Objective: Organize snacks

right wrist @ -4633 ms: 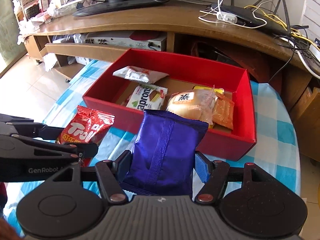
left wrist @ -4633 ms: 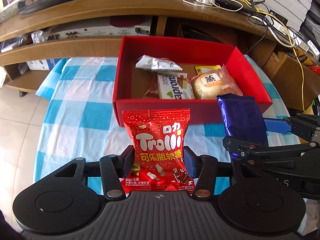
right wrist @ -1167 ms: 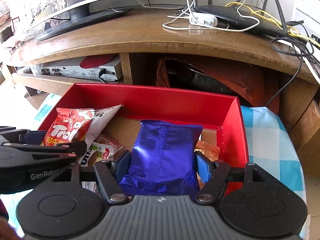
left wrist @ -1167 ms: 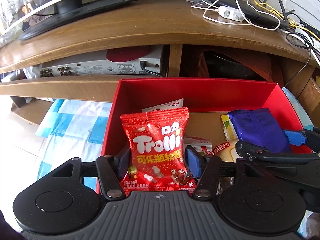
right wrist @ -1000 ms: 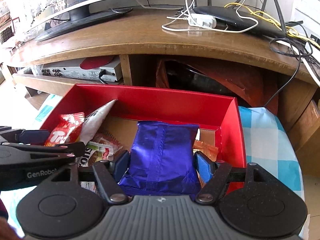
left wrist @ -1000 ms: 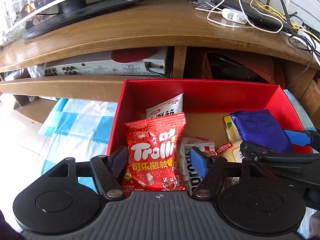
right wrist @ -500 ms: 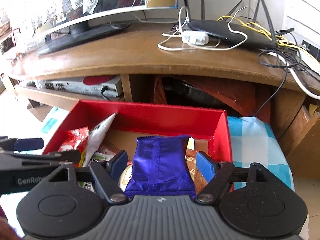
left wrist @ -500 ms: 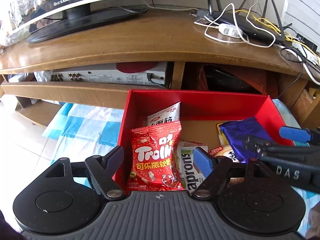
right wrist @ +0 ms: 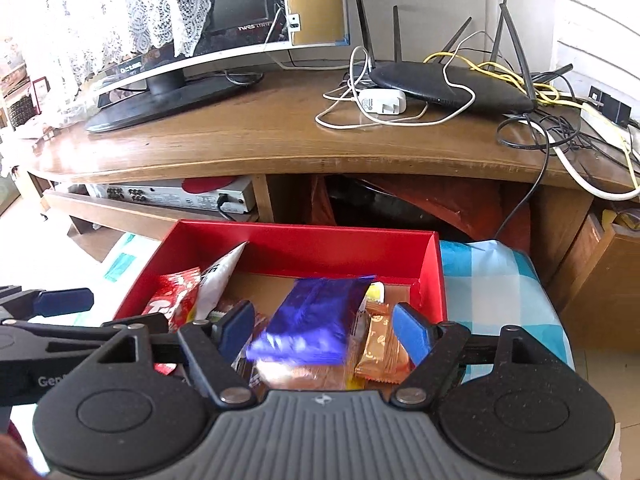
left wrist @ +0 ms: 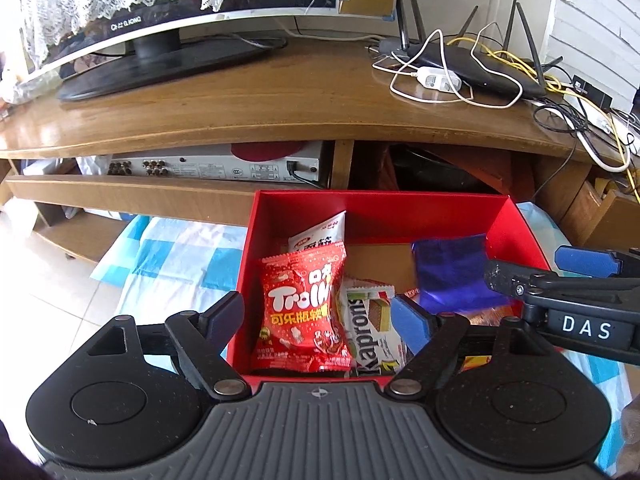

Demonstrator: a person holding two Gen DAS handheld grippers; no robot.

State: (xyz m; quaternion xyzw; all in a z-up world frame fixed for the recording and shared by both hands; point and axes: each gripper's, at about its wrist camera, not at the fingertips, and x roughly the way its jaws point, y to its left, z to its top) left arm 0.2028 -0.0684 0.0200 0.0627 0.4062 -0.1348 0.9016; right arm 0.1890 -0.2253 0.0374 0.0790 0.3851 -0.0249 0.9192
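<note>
Both jaw sets have just been opening: the left gripper (left wrist: 318, 318) now stands wide with nothing gripped, and the red Trolli bag (left wrist: 303, 309) it held sits at the left end of the red box (left wrist: 376, 207). The right gripper (right wrist: 324, 328) is likewise wide and empty; the blue packet (right wrist: 312, 326), blurred, lies toward the box's right end on other snacks. Judged: both placed; grippers free for more.

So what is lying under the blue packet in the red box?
Under the blue packet in the red box: a bun in clear wrap, beside an orange sachet. The rest beneath is covered.
</note>
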